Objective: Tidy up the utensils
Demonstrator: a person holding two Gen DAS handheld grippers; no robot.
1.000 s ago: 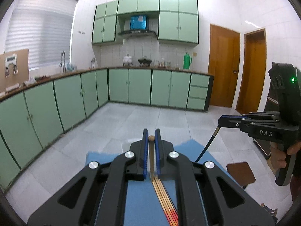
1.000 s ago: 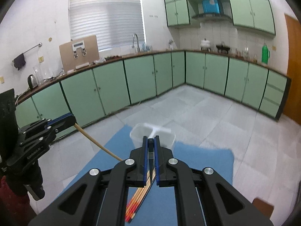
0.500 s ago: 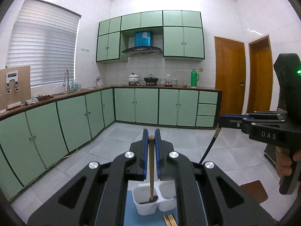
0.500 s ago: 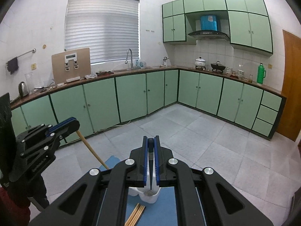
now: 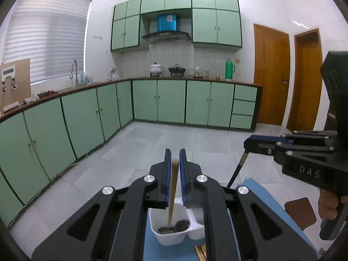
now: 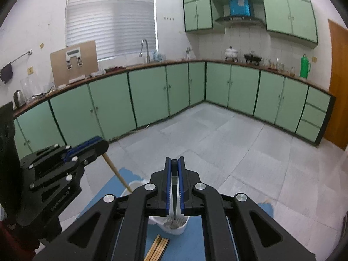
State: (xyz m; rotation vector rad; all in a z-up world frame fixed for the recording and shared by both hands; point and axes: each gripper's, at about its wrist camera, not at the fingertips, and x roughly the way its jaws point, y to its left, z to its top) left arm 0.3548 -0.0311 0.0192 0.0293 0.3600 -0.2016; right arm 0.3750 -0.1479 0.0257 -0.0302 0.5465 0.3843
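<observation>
The left hand-held gripper (image 5: 174, 158) is pinching a wooden-handled utensil (image 5: 173, 187) near its top, the head already down inside the left compartment of the white holder (image 5: 171, 238), at 6 o'clock in its view. The right hand-held gripper (image 6: 173, 163) is pinching a black-handled fork (image 6: 173, 195), its tines just inside the other compartment, also at 6 o'clock. The holder stands on a blue mat (image 5: 256, 193) with a bundle of chopsticks (image 6: 157, 249) lying just in front of it.

The step in hand looks like dropping both utensils in. To do it well, keep each handle near upright, lower until the head rests on the bottom, then spread the jaws gently so the light holder does not tip. Lift straight up afterwards, clear of the handles.
</observation>
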